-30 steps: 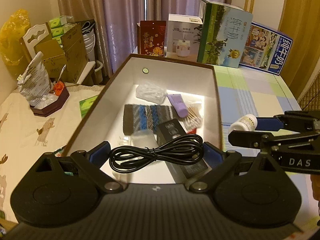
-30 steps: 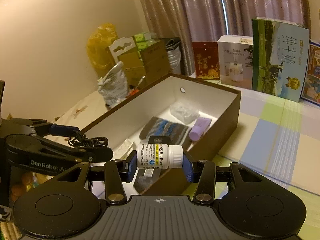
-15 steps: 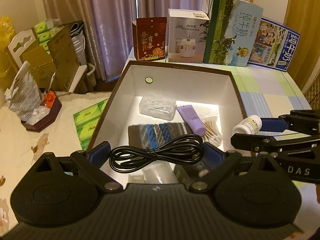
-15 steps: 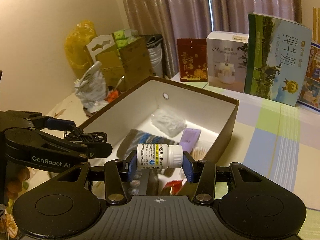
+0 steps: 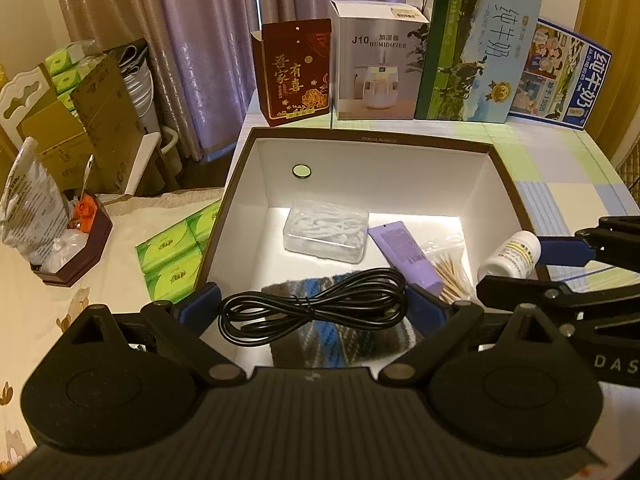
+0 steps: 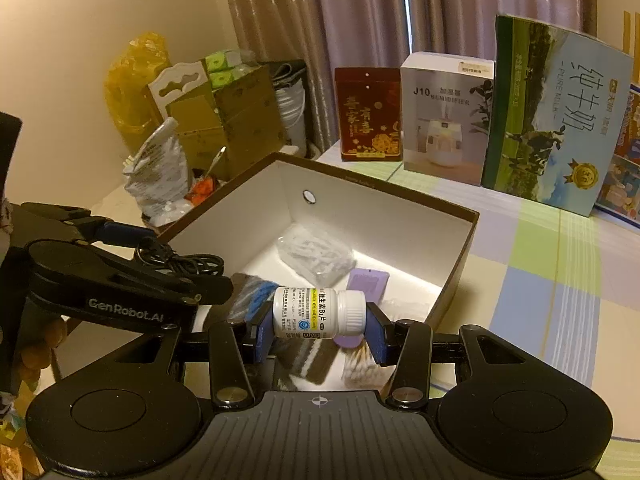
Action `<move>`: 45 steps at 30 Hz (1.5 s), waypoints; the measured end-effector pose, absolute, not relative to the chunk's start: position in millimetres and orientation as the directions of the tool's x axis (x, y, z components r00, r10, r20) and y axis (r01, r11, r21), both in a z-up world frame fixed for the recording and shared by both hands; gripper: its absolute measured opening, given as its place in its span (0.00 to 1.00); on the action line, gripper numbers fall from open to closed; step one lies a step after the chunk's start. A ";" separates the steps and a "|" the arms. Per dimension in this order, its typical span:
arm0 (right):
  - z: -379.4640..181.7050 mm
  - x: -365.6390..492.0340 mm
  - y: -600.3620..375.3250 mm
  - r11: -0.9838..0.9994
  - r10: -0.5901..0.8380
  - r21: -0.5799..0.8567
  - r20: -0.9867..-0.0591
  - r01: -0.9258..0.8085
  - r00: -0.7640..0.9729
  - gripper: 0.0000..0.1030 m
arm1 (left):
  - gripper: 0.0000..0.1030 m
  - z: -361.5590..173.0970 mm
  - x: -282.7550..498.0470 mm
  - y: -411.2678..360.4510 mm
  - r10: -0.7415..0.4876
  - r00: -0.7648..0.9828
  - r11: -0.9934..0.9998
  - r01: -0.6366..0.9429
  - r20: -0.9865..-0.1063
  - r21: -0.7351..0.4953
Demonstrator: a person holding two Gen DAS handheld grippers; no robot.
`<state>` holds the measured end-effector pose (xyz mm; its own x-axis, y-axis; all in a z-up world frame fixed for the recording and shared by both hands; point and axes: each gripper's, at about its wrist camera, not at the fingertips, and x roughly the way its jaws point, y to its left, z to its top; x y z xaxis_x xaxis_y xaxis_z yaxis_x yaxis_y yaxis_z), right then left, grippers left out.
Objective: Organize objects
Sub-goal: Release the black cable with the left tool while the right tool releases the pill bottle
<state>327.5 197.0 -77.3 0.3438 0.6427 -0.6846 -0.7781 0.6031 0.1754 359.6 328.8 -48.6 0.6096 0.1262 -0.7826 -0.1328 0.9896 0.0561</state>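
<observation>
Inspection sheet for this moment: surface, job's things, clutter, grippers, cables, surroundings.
Surface: checked tablecloth.
Job's things: open box holding clear case, purple tube, cotton swabs, striped cloth.
Clutter: tissue packs left of the box.
Grippers: left gripper shut on coiled cable; right gripper shut on pill bottle.
Cables: the held one only.
Surroundings: curtains, humidifier carton, milk cartons.

Both wrist views close above, facing the curtains, sharing open box (image 5: 372,142) (image 6: 400,194)
</observation>
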 end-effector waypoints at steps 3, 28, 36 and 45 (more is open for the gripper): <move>-79.9 333.3 201.0 0.612 0.636 0.174 -0.688 -0.772 0.349 0.43 | 0.93 -51.8 370.3 331.5 0.123 0.607 0.991 -0.124 -0.786 0.059; -93.5 347.8 232.3 0.594 0.630 0.178 -0.709 -0.784 0.316 0.43 | 0.96 -42.8 394.8 358.8 0.085 0.601 0.989 -0.146 -0.795 -0.005; -91.4 345.3 246.1 0.554 0.671 0.176 -0.672 -0.814 0.312 0.51 | 0.96 -33.9 390.1 370.7 0.100 0.611 0.983 -0.181 -0.786 -0.015; -80.7 343.6 227.5 0.583 0.660 0.204 -0.683 -0.786 0.313 0.78 | 0.98 -25.1 377.2 371.6 0.112 0.612 0.979 -0.204 -0.783 -0.019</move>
<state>343.6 227.5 -80.7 0.3131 0.6603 -0.6826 -0.7864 0.5833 0.2036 377.2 371.6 -25.1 0.6123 0.1125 -0.7826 -0.2042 0.9787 -0.0191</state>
